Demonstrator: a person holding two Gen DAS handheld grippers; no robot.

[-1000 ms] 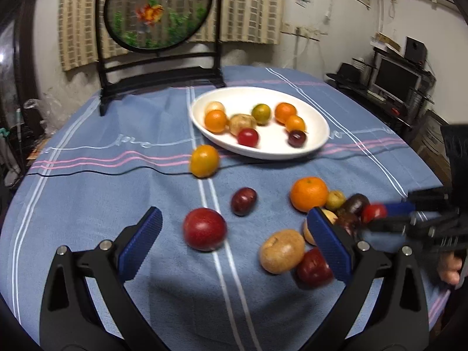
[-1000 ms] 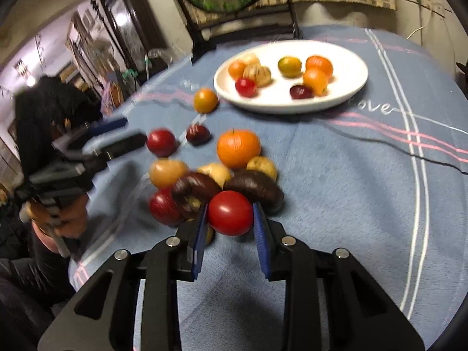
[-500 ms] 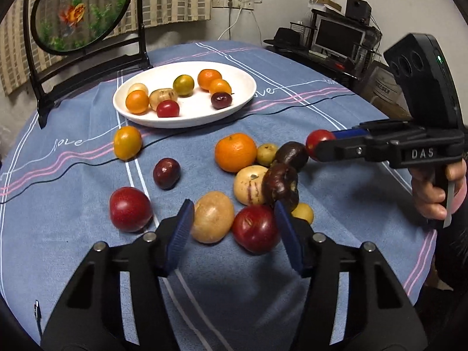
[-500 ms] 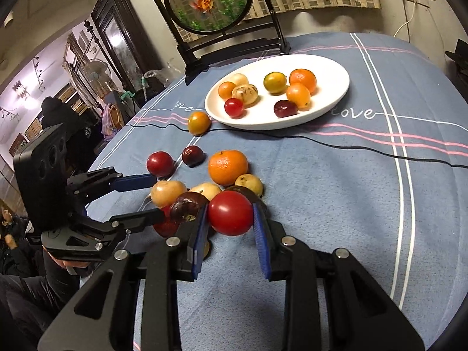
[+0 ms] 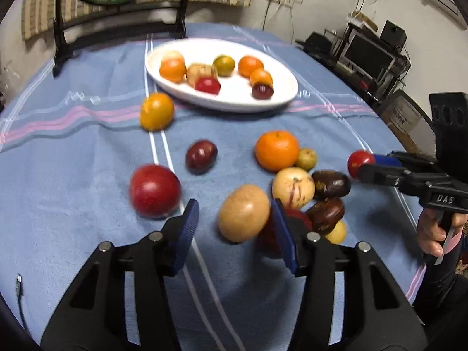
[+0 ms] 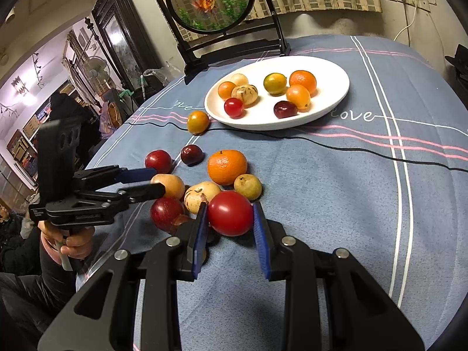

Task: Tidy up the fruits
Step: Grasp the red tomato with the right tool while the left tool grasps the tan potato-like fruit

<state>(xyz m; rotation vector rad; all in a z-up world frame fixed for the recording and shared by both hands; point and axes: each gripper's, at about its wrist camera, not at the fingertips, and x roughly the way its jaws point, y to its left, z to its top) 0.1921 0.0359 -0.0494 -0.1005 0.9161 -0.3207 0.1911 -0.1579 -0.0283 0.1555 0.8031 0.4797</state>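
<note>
Reading "DAS" in white on the body of the right gripper (image 5: 361, 165) and "love" stitched twice into the blue tablecloth (image 6: 336, 204) — no other lettering is legible. Right gripper: jaws clamped on a glossy red tomato (image 6: 230, 213), held clear of the cloth just in front of the loose fruit cluster, same grip as half a second ago. Left gripper (image 5: 234, 228): jaws apart, straddling a tan, smooth oval fruit (image 5: 243, 212) without visibly pinching it; half a second ago its fingers framed the dark red fruit (image 6: 166, 213) beside it — the tool has shifted left. Loose pieces include a large orange (image 6: 227, 166), a red apple (image 5: 155, 190) and a yellow-orange fruit (image 5: 156, 111) near the plate. White oval plate (image 6: 336, 99) at the far side holds eight small fruits, arrangement unchanged.
</note>
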